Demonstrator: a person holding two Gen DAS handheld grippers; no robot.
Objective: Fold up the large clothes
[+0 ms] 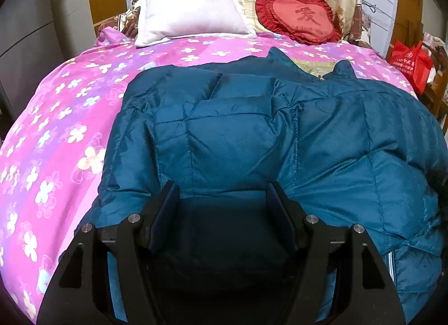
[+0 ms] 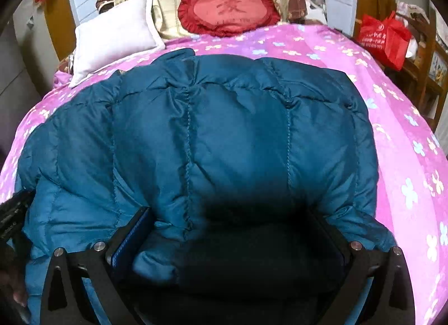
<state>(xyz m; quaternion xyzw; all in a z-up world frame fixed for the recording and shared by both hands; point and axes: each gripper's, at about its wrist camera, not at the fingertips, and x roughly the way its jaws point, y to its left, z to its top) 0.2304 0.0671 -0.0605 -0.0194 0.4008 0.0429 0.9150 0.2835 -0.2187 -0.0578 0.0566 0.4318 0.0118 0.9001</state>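
Note:
A large teal quilted down jacket [image 1: 252, 134] lies spread on the pink flowered bedspread [image 1: 56, 134], its sleeves folded in over the body and its collar toward the pillows. It also fills the right wrist view [image 2: 238, 134]. My left gripper [image 1: 222, 193] is open, its jaws wide apart over the jacket's near edge, with fabric lying between them. My right gripper [image 2: 229, 221] is open too, with a puffed bulge of the jacket pressed between its jaws. The right fingertips are partly hidden by the fabric.
A white pillow [image 1: 193, 8] and a red heart-shaped cushion [image 1: 299, 17] lean at the head of the bed. A red bag [image 1: 411, 62] sits on wooden furniture to the right of the bed. Grey cabinets [image 1: 25, 45] stand at the left. Pink bedspread [image 2: 406, 134] shows on both sides.

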